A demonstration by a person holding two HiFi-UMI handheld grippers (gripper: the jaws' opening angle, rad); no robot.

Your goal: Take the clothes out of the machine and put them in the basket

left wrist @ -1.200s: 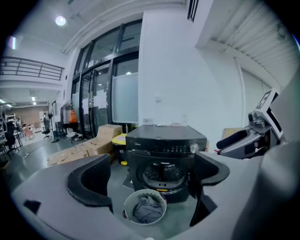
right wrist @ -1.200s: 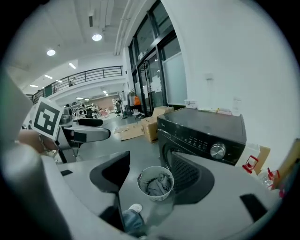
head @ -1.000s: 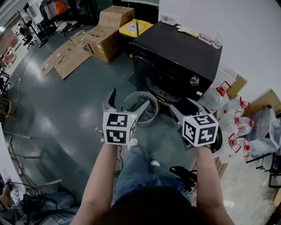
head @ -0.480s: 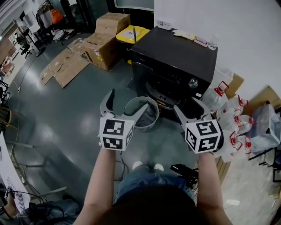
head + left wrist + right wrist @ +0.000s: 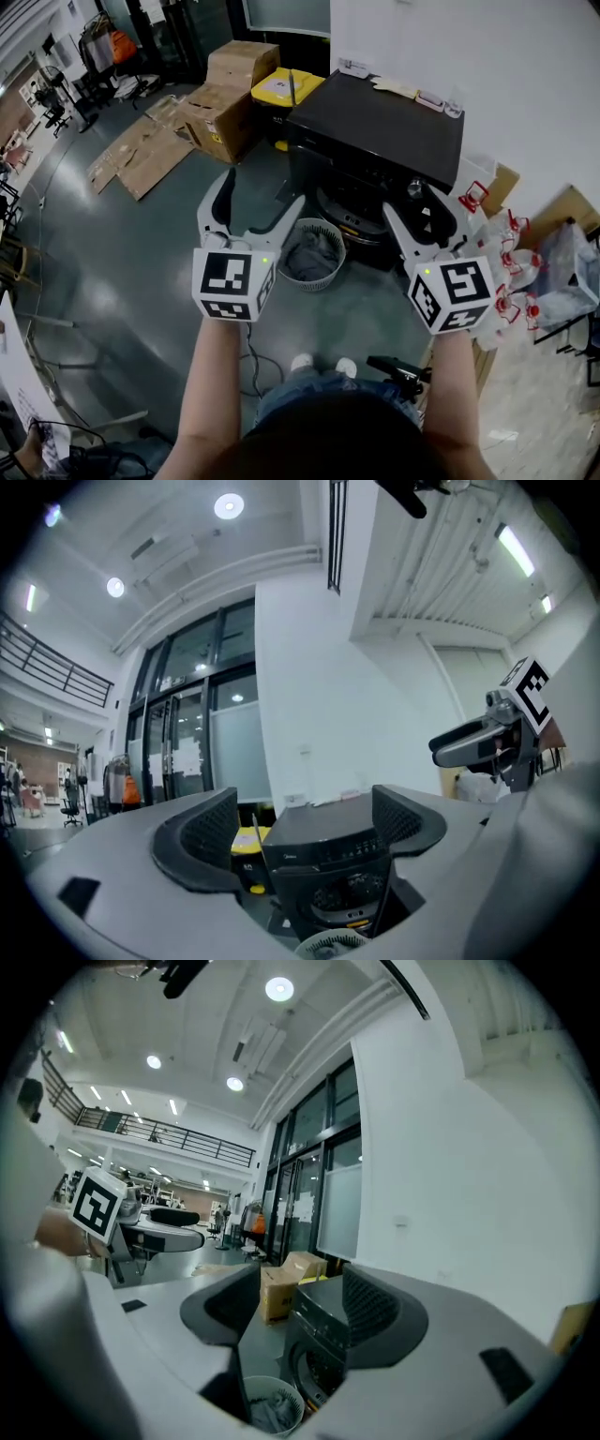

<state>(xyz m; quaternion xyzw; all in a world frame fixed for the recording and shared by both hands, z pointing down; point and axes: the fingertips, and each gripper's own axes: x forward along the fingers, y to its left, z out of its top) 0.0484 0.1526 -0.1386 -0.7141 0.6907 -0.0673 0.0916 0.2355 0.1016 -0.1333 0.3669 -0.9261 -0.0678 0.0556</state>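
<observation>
Your left gripper (image 5: 261,193) points level, jaws wide apart with nothing between them, though they have just been closing a little; your right gripper (image 5: 417,210) stands half apart, equally empty. Grey clothes (image 5: 305,261) already lie in the round basket (image 5: 331,241) just in front of the black washing machine (image 5: 375,122). You look to be between loads or finished: the drum's inside can't be seen, so next bring a gripper down to its opening and check

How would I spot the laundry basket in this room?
Find the black washing machine against the white wall. On the floor before its door stands the basket. Unlike the cardboard boxes nearby, it is round, pale and slatted, with grey cloth inside.
</observation>
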